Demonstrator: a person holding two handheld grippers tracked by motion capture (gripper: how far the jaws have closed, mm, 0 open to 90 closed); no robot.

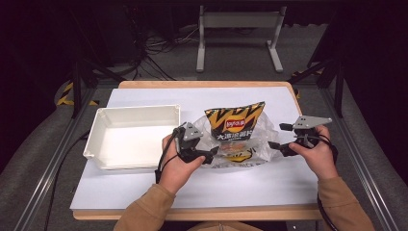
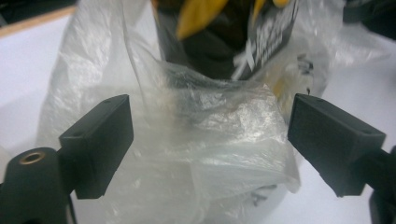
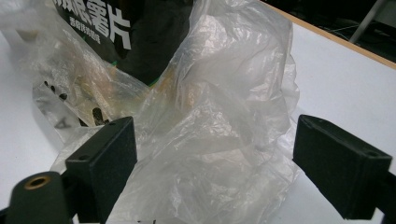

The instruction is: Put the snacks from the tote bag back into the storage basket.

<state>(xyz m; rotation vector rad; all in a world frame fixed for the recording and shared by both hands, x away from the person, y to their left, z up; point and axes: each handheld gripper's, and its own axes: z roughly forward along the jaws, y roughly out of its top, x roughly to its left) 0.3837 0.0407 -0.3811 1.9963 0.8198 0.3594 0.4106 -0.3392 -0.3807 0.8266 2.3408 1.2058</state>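
Note:
A black and yellow chip bag (image 1: 235, 124) stands inside a clear plastic bag (image 1: 255, 144) at the middle of the table. My left gripper (image 1: 208, 155) is at the plastic bag's left side, open, with crumpled clear plastic (image 2: 215, 135) lying between its jaws. My right gripper (image 1: 278, 147) is at the bag's right side, also open, and the plastic (image 3: 219, 135) bulges between its jaws. The chip bag (image 2: 224, 37) shows dark behind the film in the left gripper view, and its white lettering (image 3: 93, 23) appears in the right gripper view.
A white rectangular bin (image 1: 98, 126) with nothing in it sits on the table left of the bags. The table has a white sheet (image 1: 240, 183) over a wooden top. A metal frame (image 1: 238, 29) stands on the floor beyond the table.

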